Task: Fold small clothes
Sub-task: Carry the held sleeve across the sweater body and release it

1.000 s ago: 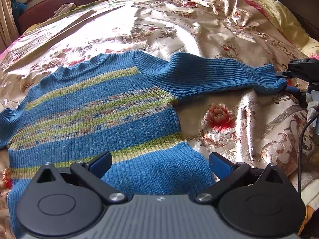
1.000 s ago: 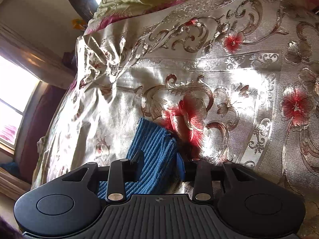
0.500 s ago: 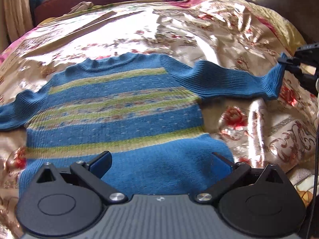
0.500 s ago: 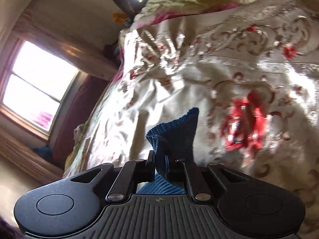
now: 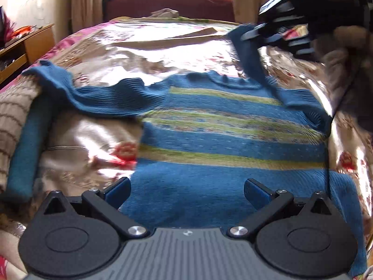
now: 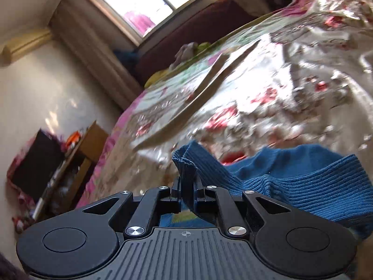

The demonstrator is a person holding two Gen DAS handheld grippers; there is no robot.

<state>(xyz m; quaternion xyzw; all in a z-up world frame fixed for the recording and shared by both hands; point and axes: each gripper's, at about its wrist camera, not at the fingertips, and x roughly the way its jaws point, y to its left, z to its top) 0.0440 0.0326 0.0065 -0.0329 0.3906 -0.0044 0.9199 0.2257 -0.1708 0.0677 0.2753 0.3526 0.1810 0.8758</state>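
Note:
A small blue knit sweater (image 5: 228, 140) with green and patterned stripes lies flat on the bed. My left gripper (image 5: 186, 190) is open and empty, low over the sweater's hem. My right gripper (image 6: 188, 190) is shut on the cuff of the sweater's right sleeve (image 6: 186, 163). In the left wrist view the right gripper (image 5: 254, 32) holds that sleeve (image 5: 249, 56) up above the neckline at the upper right. The other sleeve (image 5: 98, 95) lies spread out to the left.
The bed has a shiny floral bedspread (image 5: 88, 130). A striped beige garment (image 5: 14, 116) and a teal cloth (image 5: 30, 147) lie at the left edge. A wooden side table (image 5: 25, 44) stands left of the bed. A dark red headboard (image 5: 170, 4) sits under the window.
My right gripper has lifted the right sleeve cuff off the bed and carried it up and inward over the sweater. My left gripper's view has swung round toward the left sleeve; it stays open.

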